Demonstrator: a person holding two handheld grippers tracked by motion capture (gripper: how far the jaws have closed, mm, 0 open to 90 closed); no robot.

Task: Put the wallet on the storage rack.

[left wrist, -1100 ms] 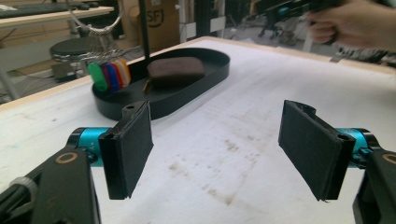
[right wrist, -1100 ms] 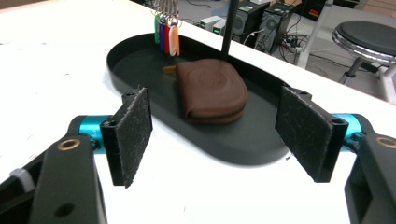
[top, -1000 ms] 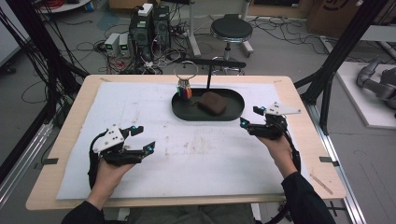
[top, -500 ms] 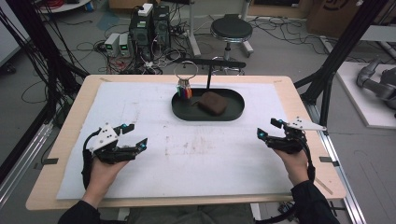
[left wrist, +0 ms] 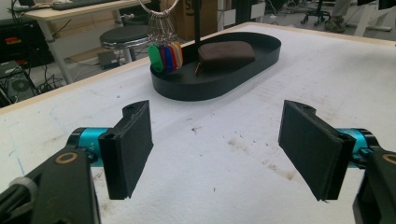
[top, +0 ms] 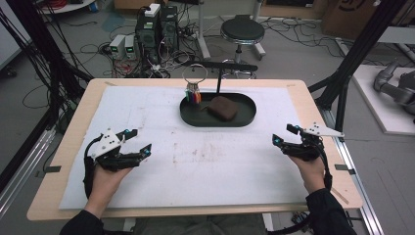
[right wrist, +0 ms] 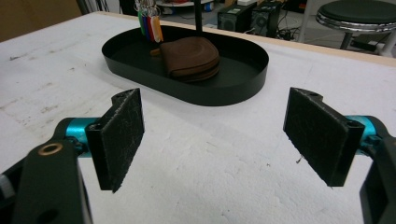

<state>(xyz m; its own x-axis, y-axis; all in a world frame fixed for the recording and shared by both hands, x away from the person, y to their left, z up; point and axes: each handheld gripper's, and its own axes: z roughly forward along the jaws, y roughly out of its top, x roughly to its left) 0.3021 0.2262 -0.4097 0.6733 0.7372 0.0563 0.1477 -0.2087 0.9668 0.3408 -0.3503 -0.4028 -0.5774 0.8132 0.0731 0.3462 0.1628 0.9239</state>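
Observation:
A black oval tray (top: 247,119) (left wrist: 261,60) (right wrist: 243,84) sits at the table's far middle. Inside it lies a brown pouch (top: 223,107) (left wrist: 226,50) (right wrist: 191,58). At the tray's left end, a bunch of coloured key tags (top: 194,95) (left wrist: 167,57) (right wrist: 148,25) hangs from a metal ring (top: 195,74) on a black stand (top: 219,78). My left gripper (top: 140,141) (left wrist: 215,149) rests open low over the white sheet at front left, holding nothing. My right gripper (top: 284,135) (right wrist: 212,140) is open at front right, also with nothing between its jaws.
A white sheet (top: 195,161) covers most of the wooden table (top: 73,122). Beyond the far edge stand a round stool (top: 242,29), computer towers (top: 159,24) and tangled cables on the floor. Black frame legs (top: 352,63) rise at the right.
Both hands have drawn back toward the near edge and outward, away from the tray. Both grippers stay open.

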